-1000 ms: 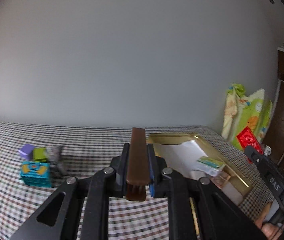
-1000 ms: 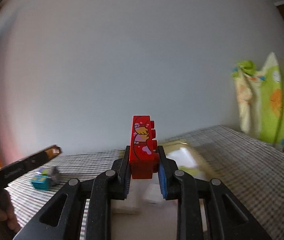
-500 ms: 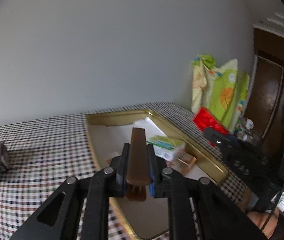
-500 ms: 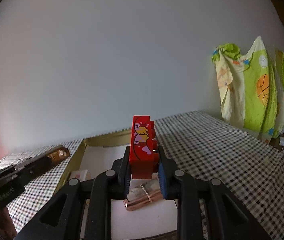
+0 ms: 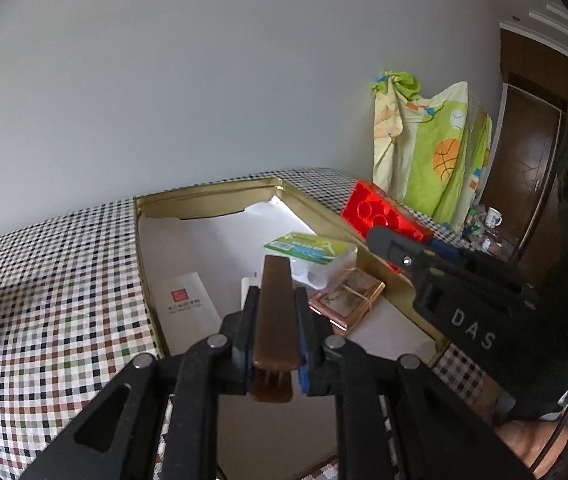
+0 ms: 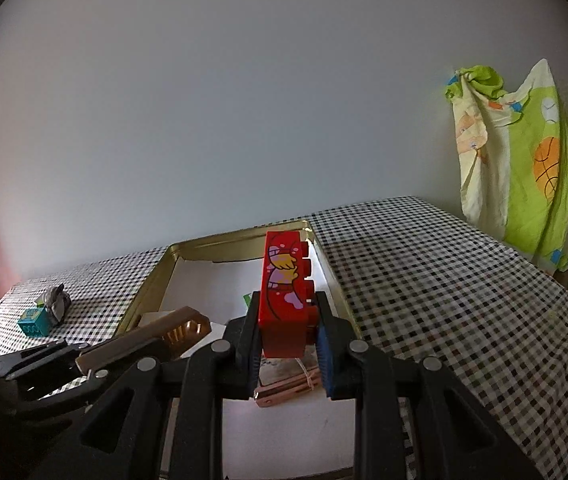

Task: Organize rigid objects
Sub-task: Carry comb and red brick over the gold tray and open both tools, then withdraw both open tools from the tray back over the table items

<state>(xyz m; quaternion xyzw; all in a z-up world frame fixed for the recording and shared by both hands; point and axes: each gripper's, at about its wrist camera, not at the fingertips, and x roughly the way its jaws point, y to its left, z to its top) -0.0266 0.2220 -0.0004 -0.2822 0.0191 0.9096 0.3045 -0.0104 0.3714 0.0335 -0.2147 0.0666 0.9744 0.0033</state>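
The gold rectangular metal tray point(image 5: 146, 248) fills mid-frame, already holding small packs. The right gripper point(image 6: 287, 344) pinches a red plastic building brick point(image 6: 284, 300) above it; the left gripper point(image 5: 276, 332) clamps a brown plastic comb point(image 5: 275, 312) at lower centre. Risk: the crowded grippers could collide, or a release could land on the packs.

"DAS" stands on the right gripper point(image 5: 399, 254); the booklet's point(image 5: 186, 298) print seems illegible.
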